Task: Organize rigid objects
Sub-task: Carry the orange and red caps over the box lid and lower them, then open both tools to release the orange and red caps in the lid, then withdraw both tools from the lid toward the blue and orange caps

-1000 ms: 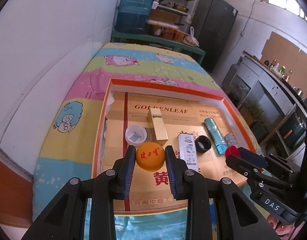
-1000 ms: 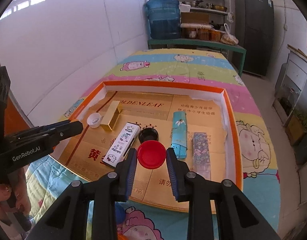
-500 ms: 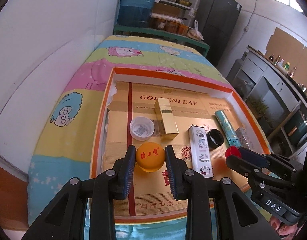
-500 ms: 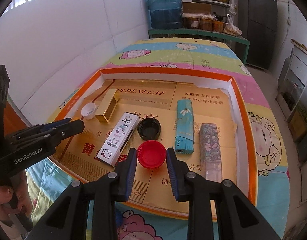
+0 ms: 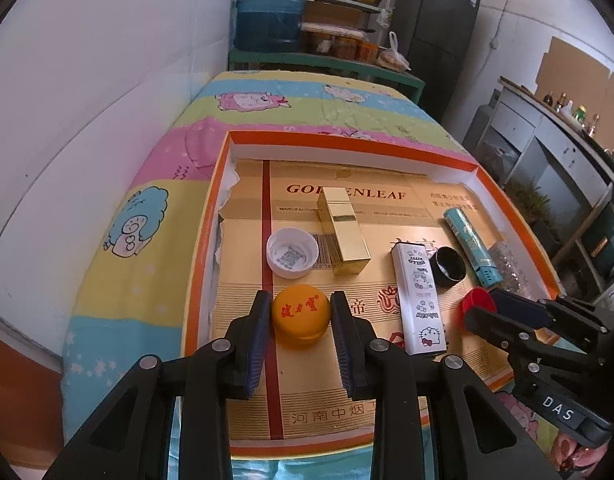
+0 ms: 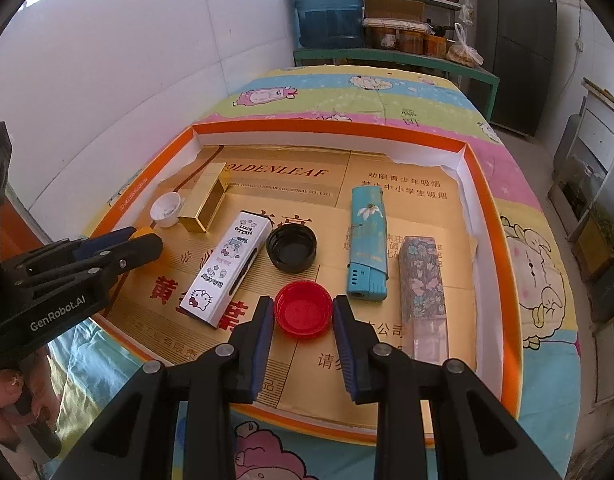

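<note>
Inside, "GOLDENLEAF" lines the tray (image 6: 489, 216) beside a "HELLO KITTY" box (image 6: 227, 270).

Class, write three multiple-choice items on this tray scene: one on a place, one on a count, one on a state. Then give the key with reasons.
1. Where does the white cap lie?
A. beside the gold box
B. on the blue lighter
C. off the tray

2. How many caps show?
A. two
B. four
C. six

3. What does the right gripper grip?
A. the black cap
B. nothing
C. the red cap

Key: A, it sits just left of the box; B, white, orange, black, red; C, both pads press its rim.
</note>
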Motion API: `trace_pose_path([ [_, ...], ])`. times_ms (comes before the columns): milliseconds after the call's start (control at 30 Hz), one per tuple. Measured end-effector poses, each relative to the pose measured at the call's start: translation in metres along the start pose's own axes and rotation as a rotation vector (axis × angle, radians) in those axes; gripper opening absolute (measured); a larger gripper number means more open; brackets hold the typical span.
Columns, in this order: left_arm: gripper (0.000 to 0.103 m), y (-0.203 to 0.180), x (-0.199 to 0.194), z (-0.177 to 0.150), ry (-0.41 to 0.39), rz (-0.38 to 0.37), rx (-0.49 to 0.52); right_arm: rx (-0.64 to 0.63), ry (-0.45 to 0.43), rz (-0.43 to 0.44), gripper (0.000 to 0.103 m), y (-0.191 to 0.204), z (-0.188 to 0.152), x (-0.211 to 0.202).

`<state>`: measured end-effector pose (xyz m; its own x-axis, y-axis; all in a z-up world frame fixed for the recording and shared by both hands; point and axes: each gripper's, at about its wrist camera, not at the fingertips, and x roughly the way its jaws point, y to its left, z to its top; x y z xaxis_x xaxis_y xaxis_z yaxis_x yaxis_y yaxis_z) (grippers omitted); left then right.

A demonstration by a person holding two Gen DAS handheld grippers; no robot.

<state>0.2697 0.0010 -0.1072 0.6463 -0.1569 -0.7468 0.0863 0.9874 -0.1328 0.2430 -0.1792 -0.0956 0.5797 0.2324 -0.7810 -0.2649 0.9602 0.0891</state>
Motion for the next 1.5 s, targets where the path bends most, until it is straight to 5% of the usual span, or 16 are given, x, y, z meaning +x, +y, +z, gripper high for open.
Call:
trace_pose_path([
  [500, 0.033, -0.004, 0.000, 0.000, -0.004, 0.021, 0.024, -0.012, 0.003, -0.012, 0.031, 0.002, -0.003, 0.001],
  [667, 0.048, -0.003, -0.002, 0.000, -0.015, 0.024, 0.020, -0.007, -0.002, -0.013, 0.031, 0.002, -0.003, -0.002],
  [1500, 0.050, -0.003, -0.023, -0.002, -0.052, 0.029, 0.017, 0.003, -0.038, -0.015, 0.031, 0.004, -0.004, -0.025],
])
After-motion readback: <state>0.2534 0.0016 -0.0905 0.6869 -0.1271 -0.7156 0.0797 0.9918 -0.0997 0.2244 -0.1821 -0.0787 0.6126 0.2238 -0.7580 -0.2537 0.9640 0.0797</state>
